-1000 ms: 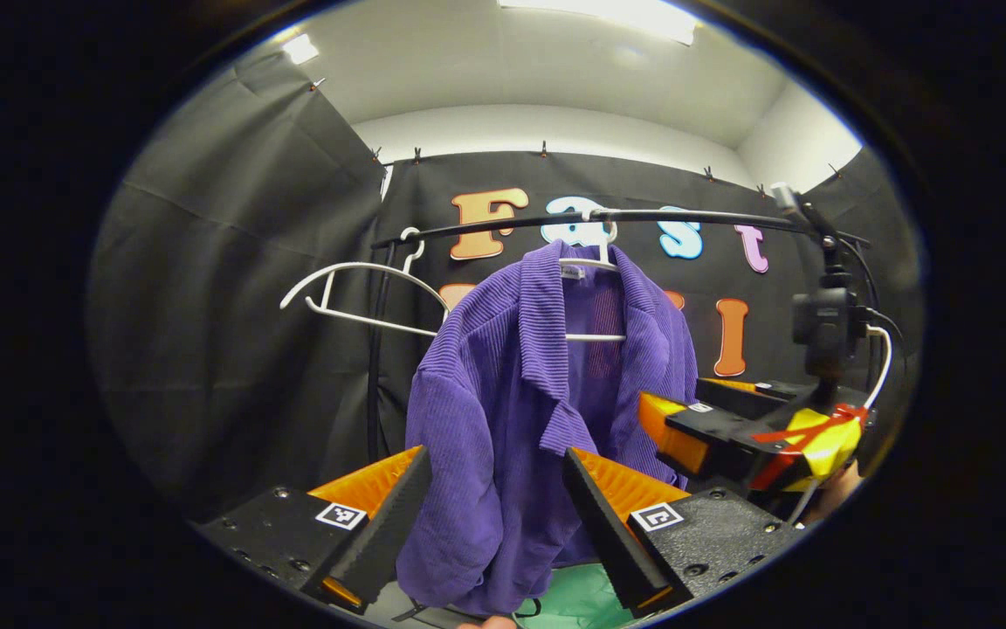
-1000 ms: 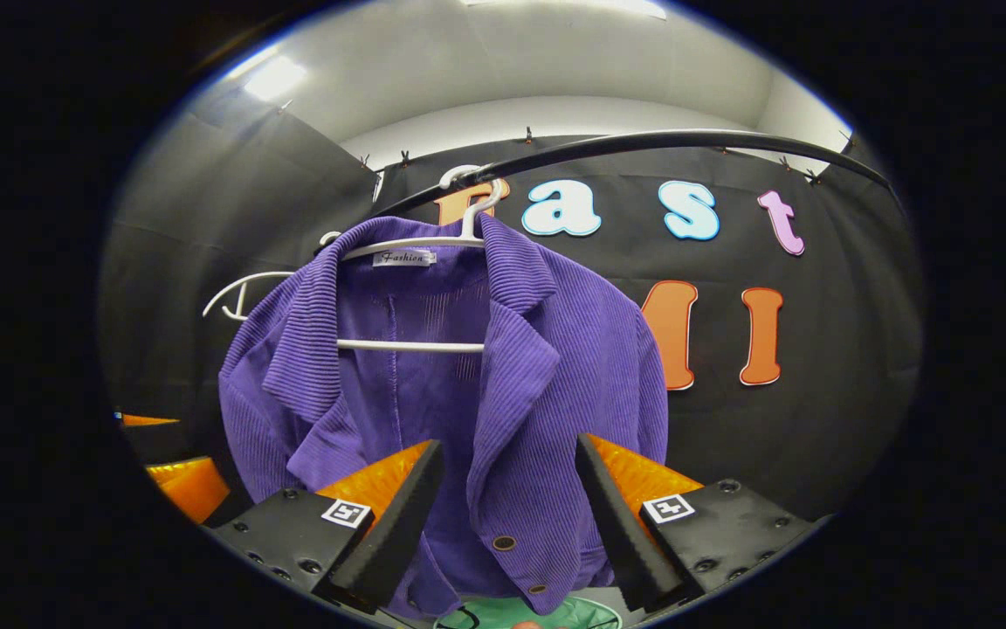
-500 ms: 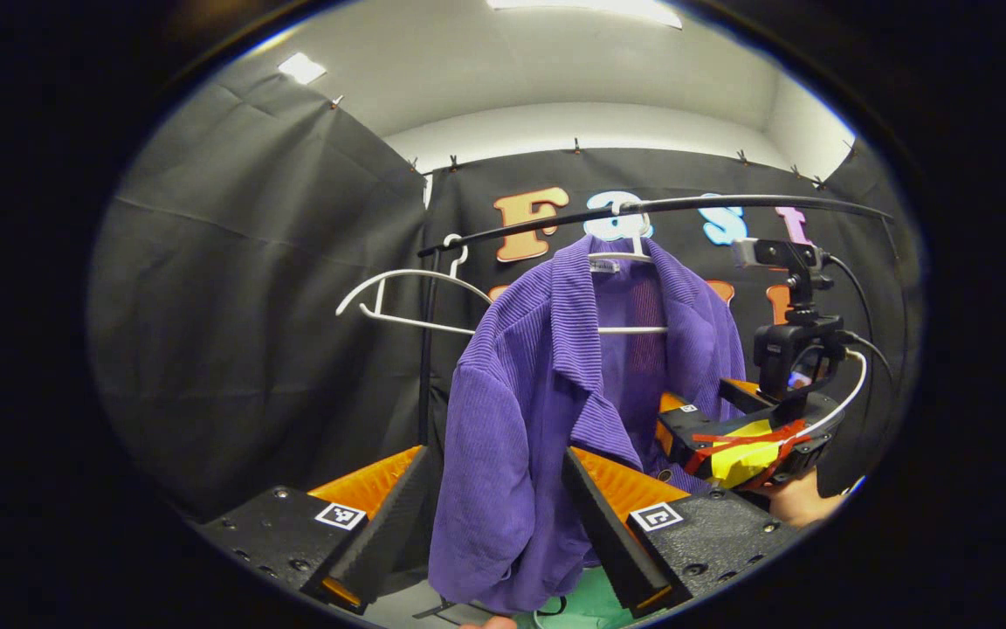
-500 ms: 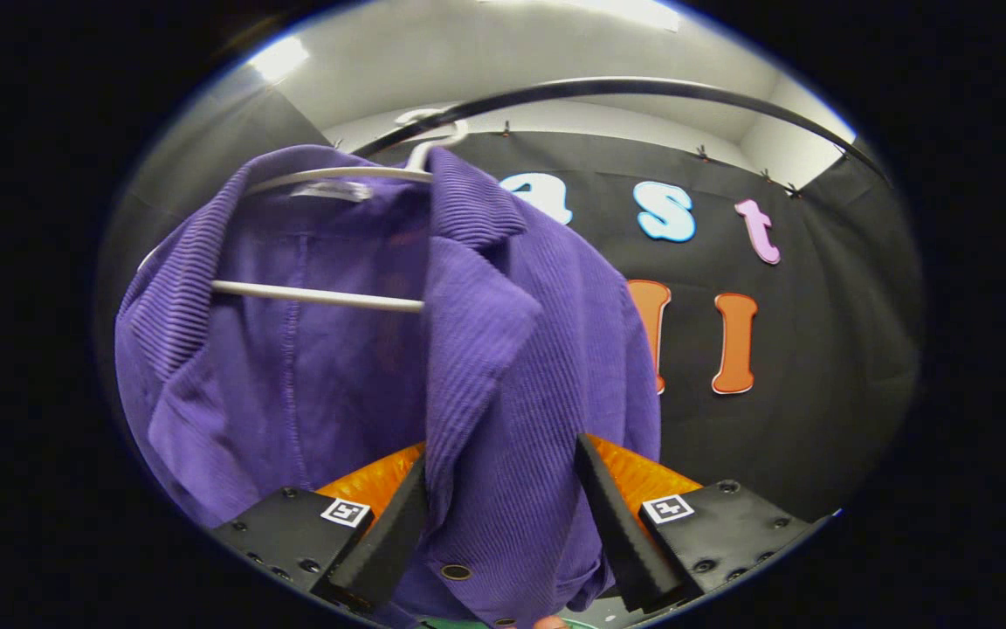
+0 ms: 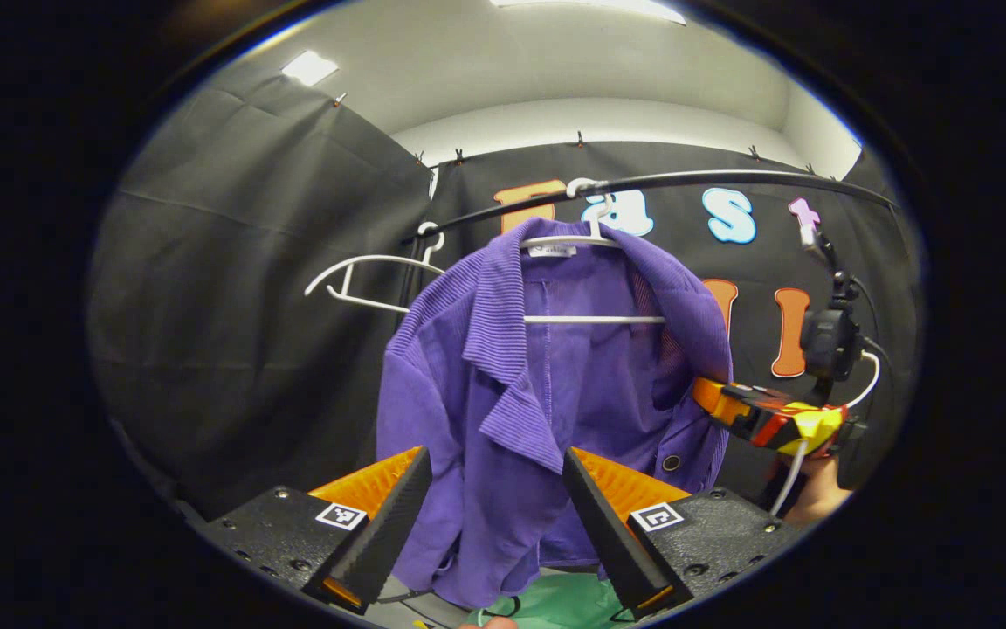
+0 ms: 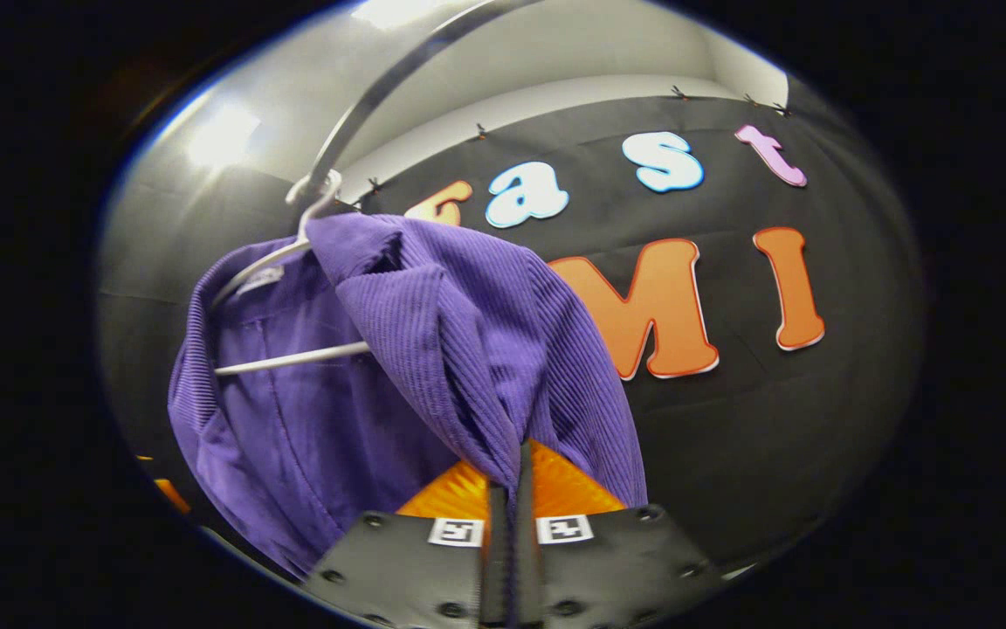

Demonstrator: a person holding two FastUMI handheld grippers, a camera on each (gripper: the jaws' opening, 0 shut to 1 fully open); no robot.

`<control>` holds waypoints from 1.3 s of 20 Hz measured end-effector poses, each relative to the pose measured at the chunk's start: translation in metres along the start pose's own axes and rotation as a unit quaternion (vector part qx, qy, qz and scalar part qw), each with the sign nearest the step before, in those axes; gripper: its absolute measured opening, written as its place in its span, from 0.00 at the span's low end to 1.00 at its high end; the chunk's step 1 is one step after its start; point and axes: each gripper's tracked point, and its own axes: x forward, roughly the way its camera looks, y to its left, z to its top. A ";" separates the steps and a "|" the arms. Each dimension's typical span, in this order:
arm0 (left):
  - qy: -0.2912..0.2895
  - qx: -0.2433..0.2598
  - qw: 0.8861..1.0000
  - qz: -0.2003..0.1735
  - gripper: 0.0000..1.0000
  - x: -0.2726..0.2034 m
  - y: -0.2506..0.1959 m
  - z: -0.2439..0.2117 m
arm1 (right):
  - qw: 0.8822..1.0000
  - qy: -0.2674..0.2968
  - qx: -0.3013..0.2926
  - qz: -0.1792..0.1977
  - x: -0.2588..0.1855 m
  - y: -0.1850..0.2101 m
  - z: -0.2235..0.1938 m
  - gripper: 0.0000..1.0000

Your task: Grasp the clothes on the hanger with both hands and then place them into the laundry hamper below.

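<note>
Right hand-held gripper (image 6: 510, 524) clenched on purple corduroy jacket (image 5: 547, 376) front edge; left hand-held gripper (image 5: 492, 515) released, fingers straddling the lapel.

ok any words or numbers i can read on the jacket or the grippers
Neck tag of the purple jacket: small script, too blurred to read.
Square markers on the left hand-held gripper: black-and-white patterns, no words or numbers.
Right hand-held gripper: the same kind of pattern squares, no text.
</note>
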 end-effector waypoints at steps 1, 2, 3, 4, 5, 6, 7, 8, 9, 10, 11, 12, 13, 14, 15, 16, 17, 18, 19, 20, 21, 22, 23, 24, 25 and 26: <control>0.001 -0.008 1.000 -0.007 0.95 0.009 -0.009 -0.005 | 1.000 0.000 0.001 0.013 -0.014 0.002 0.006 0.08; -0.002 -0.015 1.000 -0.011 0.92 0.018 -0.014 -0.009 | 1.000 0.002 0.005 0.024 -0.024 0.003 0.012 0.07; -0.005 -0.015 1.000 -0.007 0.92 0.030 -0.016 -0.012 | 0.999 0.005 0.008 0.042 -0.036 0.008 0.018 0.08; -0.007 -0.013 1.000 0.009 0.92 0.044 -0.014 -0.017 | 0.998 0.008 0.004 0.066 -0.047 0.014 0.024 0.08; -0.010 -0.010 0.999 0.030 0.92 0.056 -0.011 -0.022 | 0.997 0.008 -0.005 0.076 -0.053 0.013 0.031 0.07; -0.016 -0.005 0.999 0.051 0.92 0.068 -0.005 -0.025 | 0.997 0.002 -0.014 0.077 -0.059 0.008 0.039 0.07; -0.031 0.003 0.996 0.085 0.92 0.077 0.009 -0.025 | 0.997 -0.005 -0.022 0.075 -0.066 0.003 0.046 0.07; -0.041 0.011 0.993 0.112 0.91 0.082 0.023 -0.024 | 0.997 -0.009 -0.028 0.075 -0.074 0.004 0.050 0.07; -0.053 0.018 0.989 0.135 0.91 0.085 0.039 -0.022 | 0.996 -0.011 -0.035 0.077 -0.078 0.004 0.053 0.07; -0.059 0.022 0.988 0.144 0.95 0.090 0.046 -0.019 | 0.996 -0.013 -0.043 0.075 -0.079 0.004 0.055 0.07; -0.058 0.025 0.988 0.140 0.92 0.094 0.051 -0.018 | 0.996 -0.016 -0.053 0.072 -0.080 0.004 0.056 0.07; -0.055 0.023 0.990 0.130 0.91 0.093 0.054 -0.020 | 0.996 -0.017 -0.063 0.068 -0.080 0.006 0.057 0.07; -0.057 0.019 0.991 0.124 0.90 0.089 0.059 -0.017 | 0.995 -0.017 -0.071 0.062 -0.079 0.007 0.056 0.07; -0.058 0.018 0.992 0.114 0.63 0.084 0.064 -0.011 | 0.995 -0.015 -0.078 0.056 -0.079 0.008 0.055 0.07; -0.059 0.026 0.992 0.105 0.37 0.076 0.067 -0.005 | 0.995 -0.015 -0.081 0.052 -0.077 0.009 0.053 0.07; -0.058 0.035 0.993 0.093 0.10 0.068 0.070 -0.002 | 0.996 -0.016 -0.081 0.047 -0.074 0.009 0.052 0.07; -0.060 0.041 0.994 0.083 0.10 0.057 0.072 0.006 | 0.996 -0.019 -0.079 0.040 -0.071 0.008 0.053 0.07; -0.066 0.050 0.994 0.077 0.08 0.050 0.076 0.016 | 0.996 -0.025 -0.077 0.031 -0.070 0.007 0.054 0.07; -0.073 0.061 0.992 0.078 0.08 0.043 0.081 0.028 | 0.996 -0.032 -0.076 0.022 -0.069 0.004 0.057 0.07; -0.081 0.069 0.991 0.080 0.08 0.037 0.085 0.042 | 0.996 -0.040 -0.074 0.014 -0.067 0.002 0.061 0.07; -0.090 0.072 0.990 0.080 0.07 0.032 0.089 0.057 | 0.996 -0.050 -0.069 0.009 -0.066 0.001 0.066 0.07; -0.092 0.069 0.991 0.076 0.07 0.033 0.092 0.068 | 0.996 -0.059 -0.060 0.005 -0.066 0.000 0.069 0.07; -0.090 0.059 0.991 0.073 0.06 0.033 0.097 0.079 | 0.997 -0.064 -0.050 0.002 -0.068 -0.001 0.071 0.07; -0.095 0.046 0.992 0.076 0.05 0.035 0.107 0.095 | 0.997 -0.068 -0.045 0.000 -0.069 -0.001 0.072 0.07; -0.106 0.033 0.990 0.084 0.07 0.037 0.118 0.112 | 0.997 -0.070 -0.045 -0.004 -0.071 -0.003 0.073 0.07; -0.119 0.024 0.988 0.097 0.10 0.038 0.133 0.128 | 0.996 -0.071 -0.047 -0.008 -0.074 -0.006 0.072 0.07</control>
